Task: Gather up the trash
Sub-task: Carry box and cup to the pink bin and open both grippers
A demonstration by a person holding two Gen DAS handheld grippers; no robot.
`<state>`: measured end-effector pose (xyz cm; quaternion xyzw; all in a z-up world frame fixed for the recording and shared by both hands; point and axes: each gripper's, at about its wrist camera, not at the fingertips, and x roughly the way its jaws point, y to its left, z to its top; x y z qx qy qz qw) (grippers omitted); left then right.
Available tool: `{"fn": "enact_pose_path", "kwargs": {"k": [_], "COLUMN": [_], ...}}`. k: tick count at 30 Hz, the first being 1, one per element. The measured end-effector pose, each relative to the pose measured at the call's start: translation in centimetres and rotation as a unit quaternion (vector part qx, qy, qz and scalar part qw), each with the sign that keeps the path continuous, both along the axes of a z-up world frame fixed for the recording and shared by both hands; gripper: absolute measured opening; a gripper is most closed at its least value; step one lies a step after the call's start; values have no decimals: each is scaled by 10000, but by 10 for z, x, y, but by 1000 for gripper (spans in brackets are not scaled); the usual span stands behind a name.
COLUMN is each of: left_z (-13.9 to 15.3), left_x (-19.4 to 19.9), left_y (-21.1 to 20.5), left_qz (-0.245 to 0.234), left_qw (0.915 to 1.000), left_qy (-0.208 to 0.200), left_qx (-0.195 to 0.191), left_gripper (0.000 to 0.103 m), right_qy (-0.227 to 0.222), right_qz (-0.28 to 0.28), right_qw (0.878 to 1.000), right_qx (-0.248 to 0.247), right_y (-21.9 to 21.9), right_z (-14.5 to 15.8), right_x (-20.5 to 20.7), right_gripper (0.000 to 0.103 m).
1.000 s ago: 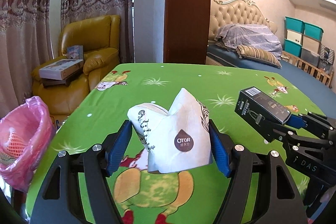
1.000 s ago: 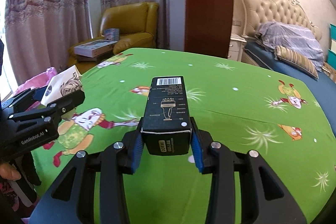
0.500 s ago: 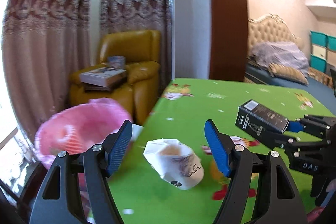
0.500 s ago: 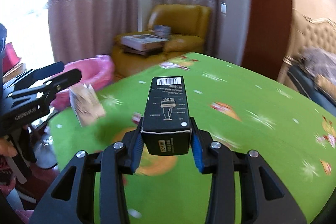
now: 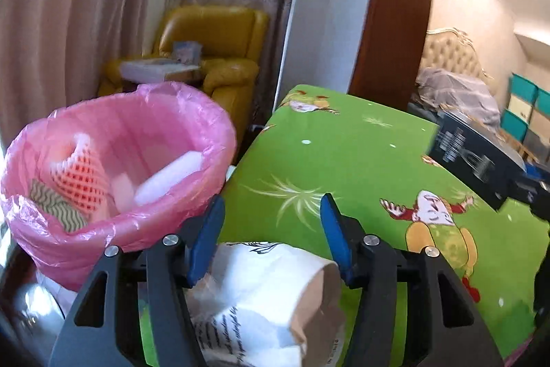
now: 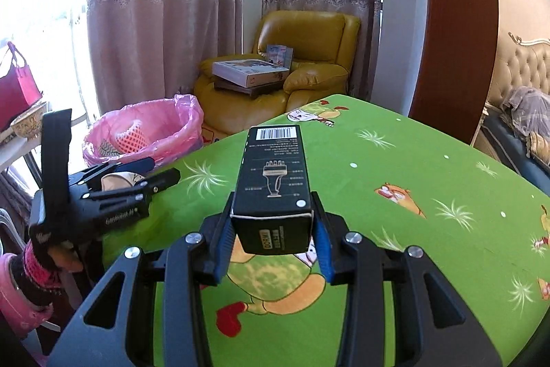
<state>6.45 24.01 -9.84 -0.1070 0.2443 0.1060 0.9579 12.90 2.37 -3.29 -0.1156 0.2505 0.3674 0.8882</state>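
Observation:
A crumpled white paper bag (image 5: pixel 261 298) with black print sits low between the fingers of my left gripper (image 5: pixel 271 229). The jaws are closing and the lower ends of the blue pads (image 5: pixel 202 246) press its sides. This gripper hangs over the corner of the green table (image 5: pixel 343 160), right beside the pink-lined trash bin (image 5: pixel 137 126). From the right wrist view the left gripper (image 6: pixel 165 169) shows at the table's left edge, with the bag (image 6: pixel 117 181) between its fingers. My right gripper (image 6: pixel 271 229) is shut on a black box (image 6: pixel 271 174), held above the table.
The bin (image 6: pixel 144 133) holds a red-and-white foam net (image 5: pixel 86 174) and pale wrappers. Behind it, a yellow armchair (image 6: pixel 302 64) carrying a flat box stands against curtains. A brown door frame (image 6: pixel 453 23) and a bed (image 5: pixel 457 85) lie to the right. A gloved hand (image 6: pixel 37 260) grips the left gripper's handle.
My left gripper swung left to the table corner by the pink bin. The bag slid deeper between its fingers and the jaws narrowed. The right gripper turned left, still gripping the box.

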Motion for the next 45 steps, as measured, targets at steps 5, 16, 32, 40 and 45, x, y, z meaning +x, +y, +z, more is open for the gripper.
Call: {"fn": "enact_pose_path", "kwargs": {"k": [5,16,32,40,45], "left_z": [1,7,1,38,53], "left_x": [1,-29,-34,-36,-42], "left_y": [-4,-15,-29,-2,37], "left_qz": [39,17,-410,-51,358], "left_qw": [10000,9990,9978,9977,9969], "left_qy": [12,-102,15,-207,-173], "left_qx": [80,440,529,649,684], "left_gripper": [53,84,66,66,66], "right_qy": [-2,89,61,-46,197], "right_qz": [-98,-113,-96,691,1398], "right_qw": [9999,9999,9999,9970,9864], "right_qx": [28,60,107,357,841], "right_y": [-1,-5,-8,45,104], "right_z": [1,-3,-7,22,46], "right_x": [4,3,1,1,15], "right_gripper": [39,39,37,37,37]}}
